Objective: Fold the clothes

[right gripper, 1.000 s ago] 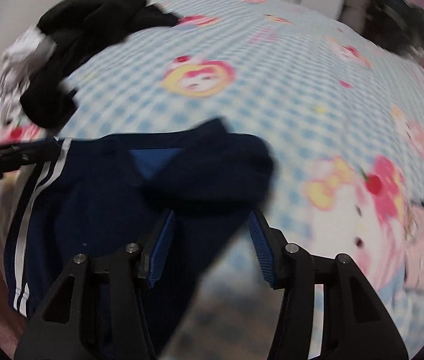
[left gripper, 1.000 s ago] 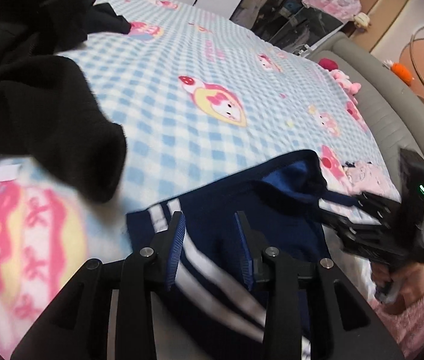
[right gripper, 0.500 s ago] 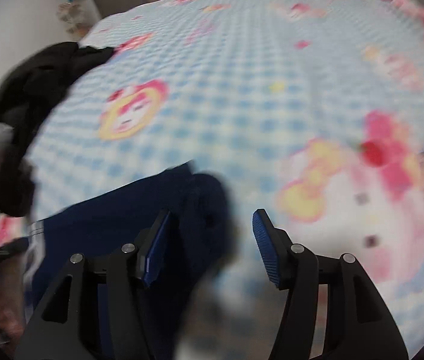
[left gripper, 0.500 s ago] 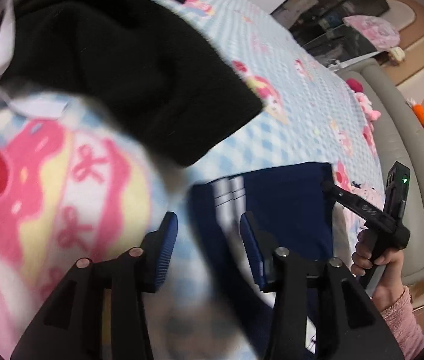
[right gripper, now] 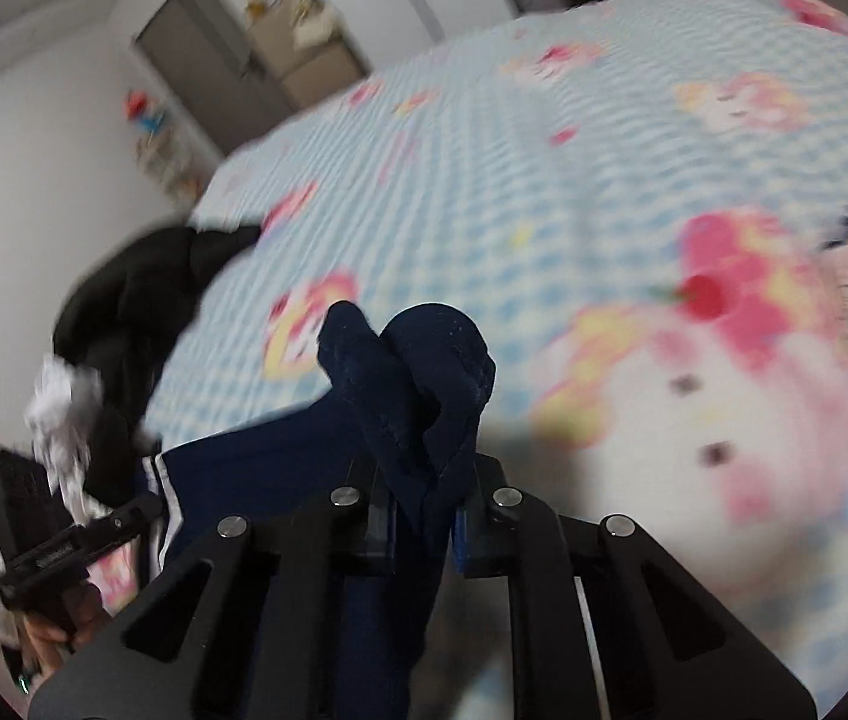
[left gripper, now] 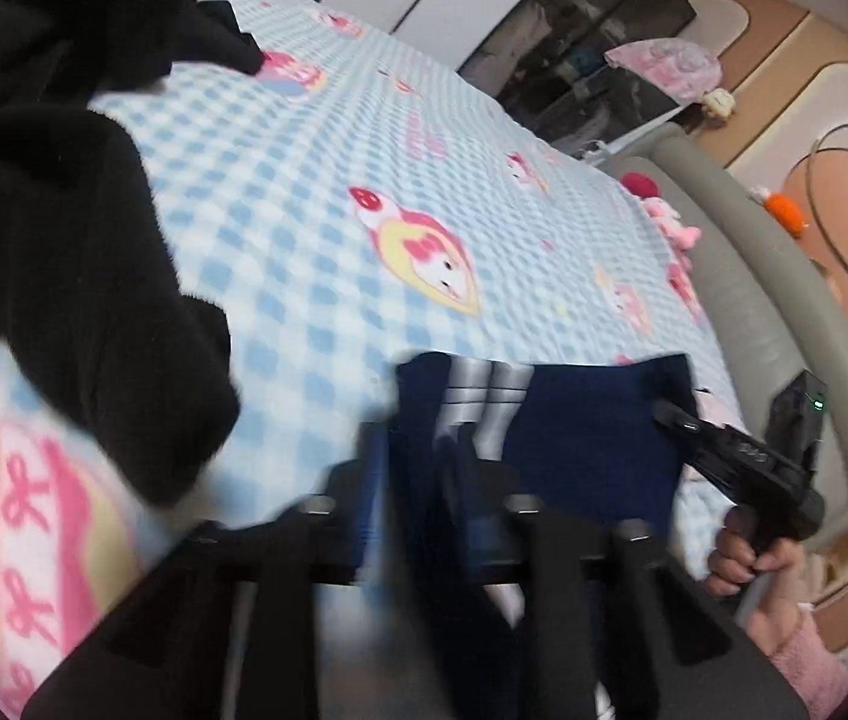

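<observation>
Lying on the checked bedspread (left gripper: 315,192), the navy striped garment (left gripper: 592,426) has one bunched corner pinched in the right gripper (right gripper: 420,525). Whether the blurred left gripper (left gripper: 424,480) grips its striped edge cannot be told. Black clothes (left gripper: 63,228) lie nearby.

Checked bedspread (left gripper: 315,192), grey padded headboard (left gripper: 742,288), white walls (right gripper: 33,180)
</observation>
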A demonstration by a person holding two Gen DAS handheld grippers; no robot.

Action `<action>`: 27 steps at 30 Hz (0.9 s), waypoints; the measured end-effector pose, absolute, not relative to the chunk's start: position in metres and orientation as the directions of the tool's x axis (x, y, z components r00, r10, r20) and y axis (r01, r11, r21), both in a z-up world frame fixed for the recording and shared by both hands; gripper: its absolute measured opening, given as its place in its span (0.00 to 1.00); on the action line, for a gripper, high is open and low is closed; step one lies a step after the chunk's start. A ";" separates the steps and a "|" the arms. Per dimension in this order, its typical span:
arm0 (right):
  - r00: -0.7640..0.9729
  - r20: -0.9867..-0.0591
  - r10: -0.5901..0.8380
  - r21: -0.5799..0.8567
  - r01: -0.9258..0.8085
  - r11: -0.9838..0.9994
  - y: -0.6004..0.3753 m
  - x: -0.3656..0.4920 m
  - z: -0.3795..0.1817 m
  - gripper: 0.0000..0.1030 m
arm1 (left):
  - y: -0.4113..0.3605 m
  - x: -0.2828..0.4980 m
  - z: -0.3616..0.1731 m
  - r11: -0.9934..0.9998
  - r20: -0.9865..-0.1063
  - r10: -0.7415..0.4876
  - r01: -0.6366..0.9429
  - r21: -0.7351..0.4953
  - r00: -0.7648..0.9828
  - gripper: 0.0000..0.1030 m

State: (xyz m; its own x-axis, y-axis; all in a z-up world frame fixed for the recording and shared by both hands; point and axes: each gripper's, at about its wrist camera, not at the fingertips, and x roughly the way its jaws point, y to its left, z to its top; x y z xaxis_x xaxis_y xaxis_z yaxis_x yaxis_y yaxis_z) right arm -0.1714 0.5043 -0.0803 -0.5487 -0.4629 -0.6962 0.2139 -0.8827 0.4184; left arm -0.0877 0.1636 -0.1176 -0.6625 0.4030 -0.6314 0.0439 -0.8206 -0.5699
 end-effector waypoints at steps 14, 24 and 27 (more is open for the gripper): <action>-0.529 -0.762 -0.373 0.328 0.182 -0.927 0.505 -0.107 -0.084 0.53 | 0.178 -0.033 -0.133 -0.834 -0.766 0.430 0.114 -0.539 -0.478 0.45; -0.511 -0.774 -0.374 0.246 0.301 -0.921 0.475 -0.018 -0.099 0.53 | 0.214 -0.007 -0.118 -0.770 -0.651 0.560 -0.033 -0.637 -0.512 0.46; -0.506 -0.803 -0.313 0.188 0.283 -0.940 0.480 -0.015 -0.108 0.52 | 0.231 -0.009 -0.130 -0.858 -0.755 0.462 -0.020 -0.513 -0.466 0.45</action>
State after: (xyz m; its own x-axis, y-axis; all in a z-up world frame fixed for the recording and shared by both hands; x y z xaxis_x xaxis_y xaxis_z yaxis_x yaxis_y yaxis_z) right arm -0.0147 0.4801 -0.1081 -0.5065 -0.3133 -0.8033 0.2828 -0.9405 0.1885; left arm -0.0094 0.2308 -0.1298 -0.4659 0.4616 -0.7549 -0.0196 -0.8583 -0.5127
